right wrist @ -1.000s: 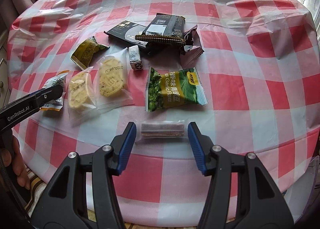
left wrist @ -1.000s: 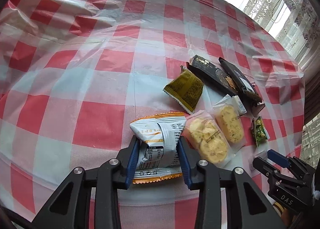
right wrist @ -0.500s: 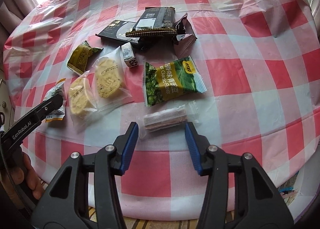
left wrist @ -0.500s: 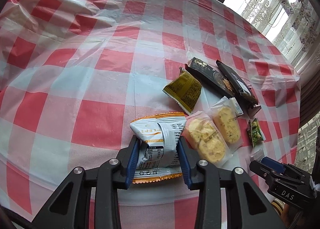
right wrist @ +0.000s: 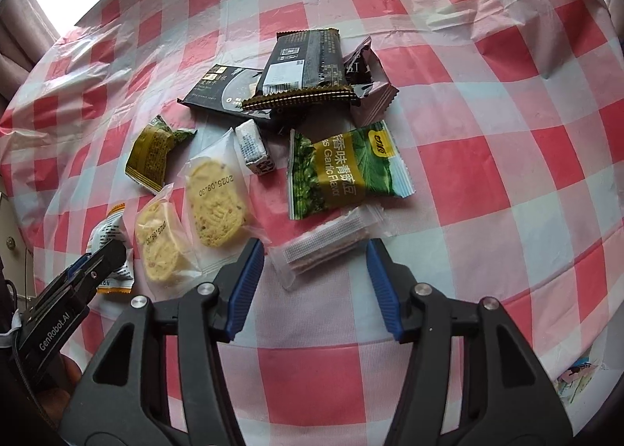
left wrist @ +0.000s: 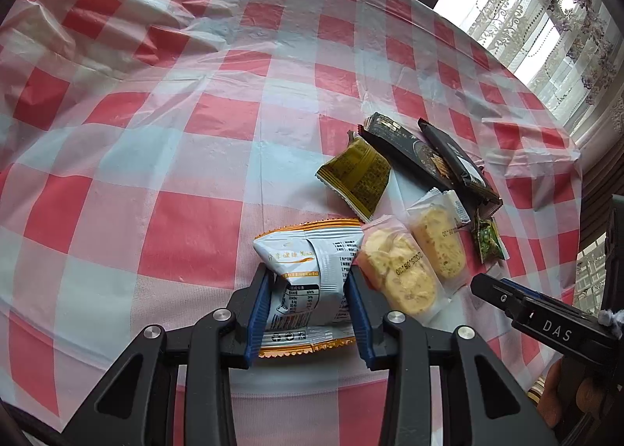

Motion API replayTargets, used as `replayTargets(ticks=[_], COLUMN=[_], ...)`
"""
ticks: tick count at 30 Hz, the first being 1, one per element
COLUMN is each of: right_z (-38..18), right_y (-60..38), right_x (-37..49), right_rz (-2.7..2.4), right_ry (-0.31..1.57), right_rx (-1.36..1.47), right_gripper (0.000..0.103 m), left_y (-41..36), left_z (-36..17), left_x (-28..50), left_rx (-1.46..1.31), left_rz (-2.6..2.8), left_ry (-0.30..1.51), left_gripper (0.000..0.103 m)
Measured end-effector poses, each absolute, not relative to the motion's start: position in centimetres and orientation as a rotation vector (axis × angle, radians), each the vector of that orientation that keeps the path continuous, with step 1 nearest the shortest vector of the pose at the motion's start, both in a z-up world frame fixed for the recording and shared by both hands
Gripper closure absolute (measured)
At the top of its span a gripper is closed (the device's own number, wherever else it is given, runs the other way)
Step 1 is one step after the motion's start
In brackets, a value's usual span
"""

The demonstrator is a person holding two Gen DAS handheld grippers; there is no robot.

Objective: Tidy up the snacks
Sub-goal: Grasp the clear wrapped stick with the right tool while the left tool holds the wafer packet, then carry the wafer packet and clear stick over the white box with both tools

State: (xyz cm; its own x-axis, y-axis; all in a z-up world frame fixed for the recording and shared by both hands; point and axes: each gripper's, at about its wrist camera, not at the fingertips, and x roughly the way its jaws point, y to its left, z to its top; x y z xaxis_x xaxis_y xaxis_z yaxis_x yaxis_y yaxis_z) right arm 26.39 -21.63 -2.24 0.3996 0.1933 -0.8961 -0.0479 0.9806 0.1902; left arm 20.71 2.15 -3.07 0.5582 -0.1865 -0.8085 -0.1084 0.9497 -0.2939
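My left gripper (left wrist: 308, 290) is shut on a white and orange snack packet (left wrist: 312, 274) that lies on the checked tablecloth; it also shows in the right wrist view (right wrist: 111, 247). My right gripper (right wrist: 314, 262) is open, its fingers either side of a clear-wrapped wafer bar (right wrist: 325, 247) without touching it. Beyond the bar lies a green pea packet (right wrist: 343, 169). Two clear-wrapped yellow cakes (right wrist: 195, 212) lie between the two grippers, seen in the left wrist view too (left wrist: 417, 259).
An olive packet (left wrist: 357, 175), two black packets (right wrist: 288, 75), a small white wrapped sweet (right wrist: 255, 147) and a dark purple packet (right wrist: 364, 83) lie farther back. The table's front edge runs just below both grippers. Windows and curtains stand behind the table.
My right gripper has moved forward and its jaws have narrowed around the wafer bar, which now lies tilted. My left gripper keeps its hold on the white packet.
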Motion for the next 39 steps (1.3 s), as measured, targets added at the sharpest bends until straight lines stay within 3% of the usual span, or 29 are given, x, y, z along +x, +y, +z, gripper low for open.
replayTargets(ticks=[3,6,8,10,26,39], right_z=[-2.3,-2.3,-2.3,-2.4,0.0,2.1], right_y=[-21.5,-21.4,-21.7,-22.5,-23.9,-27.9], right_x=[27.1,27.2,27.1,26.7,21.8,18.4], right_rz=[0.11,0.082,0.076,0.1,0.194,0.193], right_ry=[1.139,1.126,1.12,1.119,1.05,0.991], right_rx=[0.116,0.067,0.037,0.036,-0.026,-0.018], right_gripper=[0.046,0.059,0.078,0.085,0.088,0.088], left_y=[2.2,2.3,2.4,2.4,1.3,-3.8], left_z=[-3.1,-3.1,-3.1,-3.1,-0.7,2.2], left_x=[20.7,20.7,20.7,20.7,18.3,16.1], left_rx=[-0.33,-0.336,-0.339,-0.342,-0.326,-0.269], left_rz=[-0.048,-0.051,-0.054,-0.059,-0.084,-0.158], left_ry=[0.982,0.981,0.979,0.979,0.948,0.928], left_gripper=[0.064,0.064,0.064,0.064,0.066,0.066])
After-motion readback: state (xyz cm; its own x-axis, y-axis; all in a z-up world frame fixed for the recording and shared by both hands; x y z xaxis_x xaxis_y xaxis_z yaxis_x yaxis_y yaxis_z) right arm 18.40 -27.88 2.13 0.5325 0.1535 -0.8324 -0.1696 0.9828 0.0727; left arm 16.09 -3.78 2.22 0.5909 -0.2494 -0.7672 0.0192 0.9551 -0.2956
